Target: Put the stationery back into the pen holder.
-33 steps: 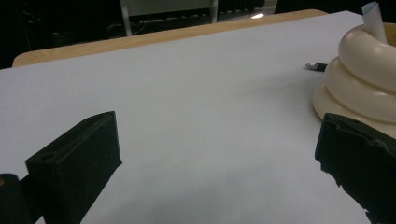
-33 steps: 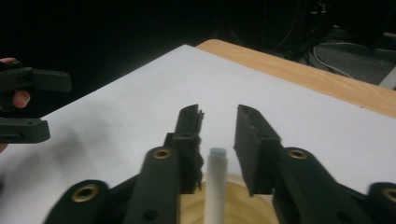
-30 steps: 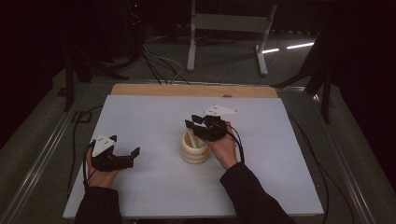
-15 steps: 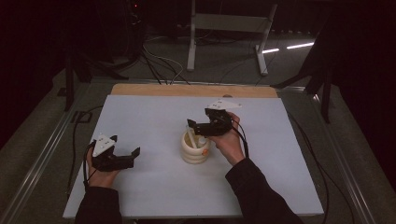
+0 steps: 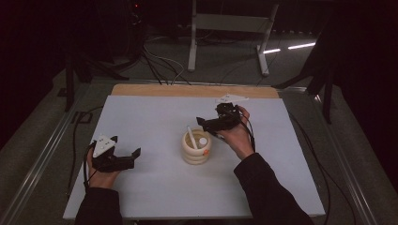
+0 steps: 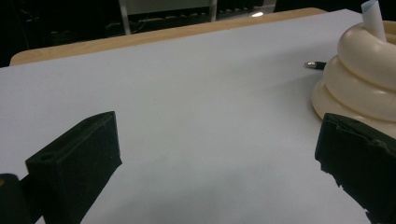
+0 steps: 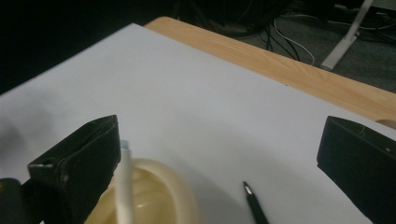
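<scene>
We judged the loading partly done: the cream ringed holder (image 5: 196, 149) stood mid-table with a white pen (image 5: 191, 137) leaning inside it. Our right gripper (image 5: 212, 123), its jaws just opened wide and empty, hovered beside the holder's rim. A dark pen (image 7: 255, 208) lay on the white table (image 5: 155, 117) nearby, left to collect. Our left gripper (image 5: 127, 157) rested wide open, empty.

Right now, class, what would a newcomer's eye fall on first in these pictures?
First, the cream ringed holder in the middle of the white table, with a pale stick leaning inside it. Just behind it hovers the right hand-held gripper, jaws wide open and holding nothing. The left hand-held gripper rests open at the near left.
</scene>
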Action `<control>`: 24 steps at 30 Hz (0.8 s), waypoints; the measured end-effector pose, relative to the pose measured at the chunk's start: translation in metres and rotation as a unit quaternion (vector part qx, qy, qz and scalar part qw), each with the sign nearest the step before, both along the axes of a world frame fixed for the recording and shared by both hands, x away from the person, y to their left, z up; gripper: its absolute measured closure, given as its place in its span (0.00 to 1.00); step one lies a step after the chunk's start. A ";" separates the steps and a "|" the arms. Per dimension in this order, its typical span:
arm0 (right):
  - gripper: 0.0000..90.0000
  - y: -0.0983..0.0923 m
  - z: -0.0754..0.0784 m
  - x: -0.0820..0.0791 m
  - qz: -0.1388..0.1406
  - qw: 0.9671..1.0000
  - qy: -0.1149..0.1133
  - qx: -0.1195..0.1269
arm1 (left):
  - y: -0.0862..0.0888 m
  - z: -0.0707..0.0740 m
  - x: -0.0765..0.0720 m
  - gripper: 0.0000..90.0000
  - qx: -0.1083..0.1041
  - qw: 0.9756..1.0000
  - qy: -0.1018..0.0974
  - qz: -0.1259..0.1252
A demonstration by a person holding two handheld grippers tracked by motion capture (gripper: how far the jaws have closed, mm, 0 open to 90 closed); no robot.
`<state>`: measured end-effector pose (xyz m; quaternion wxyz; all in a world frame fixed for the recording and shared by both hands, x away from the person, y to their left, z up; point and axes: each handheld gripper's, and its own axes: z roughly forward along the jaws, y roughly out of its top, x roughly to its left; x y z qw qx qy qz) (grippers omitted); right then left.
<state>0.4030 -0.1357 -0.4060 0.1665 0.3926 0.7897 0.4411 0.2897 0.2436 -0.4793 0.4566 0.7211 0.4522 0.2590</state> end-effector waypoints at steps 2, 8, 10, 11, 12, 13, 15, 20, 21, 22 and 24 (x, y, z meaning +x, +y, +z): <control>0.00 -0.002 0.001 0.003 0.002 1.000 0.004 -0.009 | 0.000 0.000 0.000 0.01 0.000 1.000 0.000 0.000; 0.00 -0.006 -0.001 0.012 0.010 0.999 0.021 -0.040 | 0.000 0.000 0.000 0.01 0.000 1.000 0.000 0.000; 0.00 -0.007 -0.002 0.015 0.010 0.998 0.026 -0.051 | 0.000 0.000 0.000 0.01 -0.001 1.000 0.001 0.000; 0.00 -0.008 -0.003 0.017 0.011 0.998 0.027 -0.055 | 0.000 0.000 0.000 0.01 -0.001 1.000 0.001 0.000; 0.00 -0.009 -0.003 0.018 0.011 0.998 0.029 -0.057 | 0.000 0.000 0.000 0.01 0.000 1.000 0.001 0.000; 0.00 -0.010 -0.004 0.020 0.012 0.998 0.032 -0.059 | 0.000 0.000 0.000 0.01 -0.001 1.000 0.001 0.000; 0.00 -0.012 -0.004 0.021 0.012 0.998 0.033 -0.060 | 0.000 0.000 0.000 0.01 -0.001 1.000 0.001 0.000; 0.00 -0.018 -0.009 0.029 0.017 0.996 0.045 -0.073 | 0.000 -0.001 0.000 0.01 -0.001 1.000 0.002 -0.001; 0.00 -0.019 -0.009 0.030 0.019 0.996 0.046 -0.072 | 0.000 -0.001 0.000 0.01 -0.001 1.000 0.002 -0.001; 0.00 -0.020 -0.010 0.031 0.018 0.996 0.048 -0.071 | 0.000 -0.001 0.000 0.01 -0.001 1.000 0.001 -0.001; 0.00 -0.022 -0.011 0.033 0.020 0.996 0.052 -0.069 | 0.000 -0.001 0.000 0.01 -0.001 1.000 0.002 -0.001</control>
